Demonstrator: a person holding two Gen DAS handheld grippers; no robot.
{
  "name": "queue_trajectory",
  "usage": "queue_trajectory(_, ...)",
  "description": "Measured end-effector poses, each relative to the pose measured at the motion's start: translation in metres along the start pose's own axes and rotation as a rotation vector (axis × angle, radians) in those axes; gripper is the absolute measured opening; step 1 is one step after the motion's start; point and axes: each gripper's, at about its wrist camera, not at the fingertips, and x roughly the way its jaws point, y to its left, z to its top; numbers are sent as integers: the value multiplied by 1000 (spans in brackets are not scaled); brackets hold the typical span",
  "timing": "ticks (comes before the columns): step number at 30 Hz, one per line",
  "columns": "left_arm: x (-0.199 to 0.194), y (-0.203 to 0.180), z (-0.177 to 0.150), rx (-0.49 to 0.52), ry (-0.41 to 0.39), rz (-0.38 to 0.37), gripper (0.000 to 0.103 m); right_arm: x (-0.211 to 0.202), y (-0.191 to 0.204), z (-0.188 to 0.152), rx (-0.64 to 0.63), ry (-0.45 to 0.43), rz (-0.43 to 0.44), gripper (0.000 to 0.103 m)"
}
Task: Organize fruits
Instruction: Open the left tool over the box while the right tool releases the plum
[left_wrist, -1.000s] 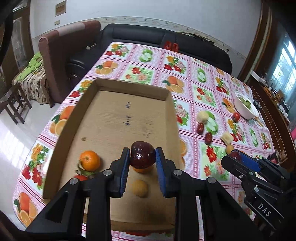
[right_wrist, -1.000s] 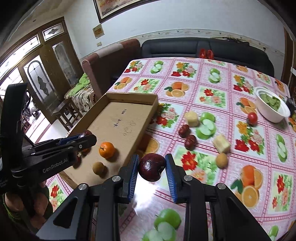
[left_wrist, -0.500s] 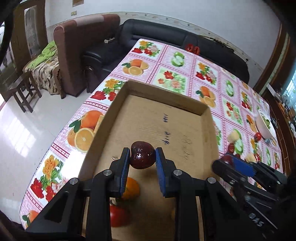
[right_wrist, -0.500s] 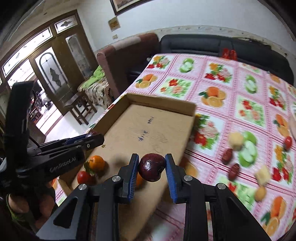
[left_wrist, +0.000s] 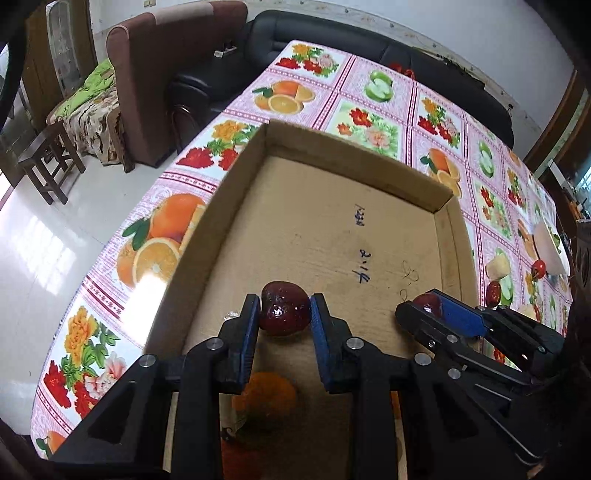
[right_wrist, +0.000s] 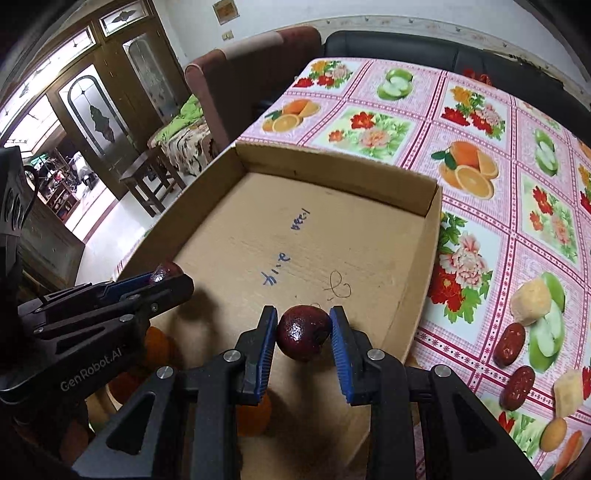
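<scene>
My left gripper is shut on a dark red plum and holds it over the near part of the cardboard tray. My right gripper is shut on a second dark red plum, also over the tray, to the right of the left gripper. The right gripper shows in the left wrist view. An orange lies in the tray under the left gripper. Another orange shows below the right fingers.
On the fruit-print tablecloth right of the tray lie red dates, yellow-white fruit chunks and a small round yellow fruit. A white bowl and a cherry tomato sit far right. Sofa and armchair stand beyond the table.
Both grippers have moved forward and lower over the tray, each still holding its plum. The right gripper came from above the tablecloth to inside the tray's right side.
</scene>
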Motion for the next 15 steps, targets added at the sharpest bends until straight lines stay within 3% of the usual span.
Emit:
queue_trajectory(12,9,2,-2,-31,41,-8,26,7,6,-1,-47,12,-39,31)
queue_trajectory(13,9,2,-3,-29,41,-7,26,7,6,-1,-50,15,-40,33)
queue_trajectory(15,7,3,-3,-32,39,-3,29,6,7,-1,-51,16,-23,45)
